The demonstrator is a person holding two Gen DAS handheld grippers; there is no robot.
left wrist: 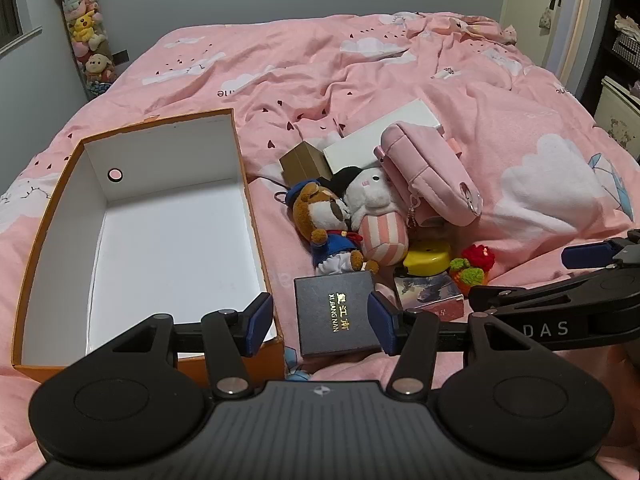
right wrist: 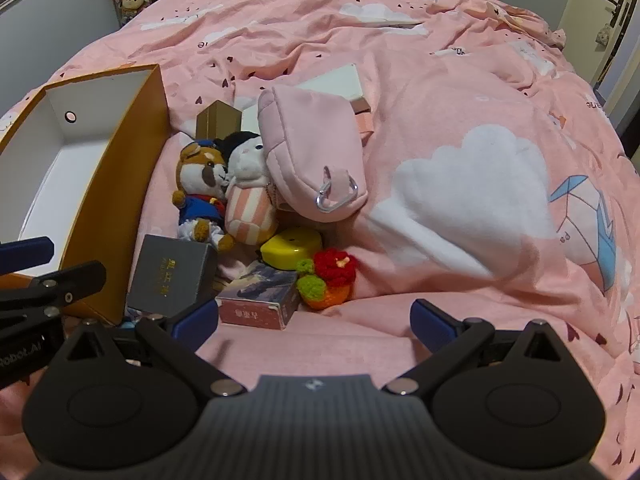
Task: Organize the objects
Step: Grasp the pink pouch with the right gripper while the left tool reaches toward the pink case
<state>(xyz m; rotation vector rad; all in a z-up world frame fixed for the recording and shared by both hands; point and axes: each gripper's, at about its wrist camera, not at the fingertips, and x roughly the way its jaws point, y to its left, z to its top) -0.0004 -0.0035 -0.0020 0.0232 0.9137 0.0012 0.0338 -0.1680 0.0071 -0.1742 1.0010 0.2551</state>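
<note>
The flat dark navy square gift box [left wrist: 338, 312] carries gold lettering, "XI JIANG NAN", beside gold Chinese characters too small to make out; the black arm of the right gripper [left wrist: 560, 322] shows pale letters "D A S" in the left wrist view; the black arm of the left gripper [right wrist: 28, 344] reads "Robot.AI" in the right wrist view; the pink cloud-print quilt [left wrist: 400, 64] bears upside-down lettering, only partly legible.
</note>
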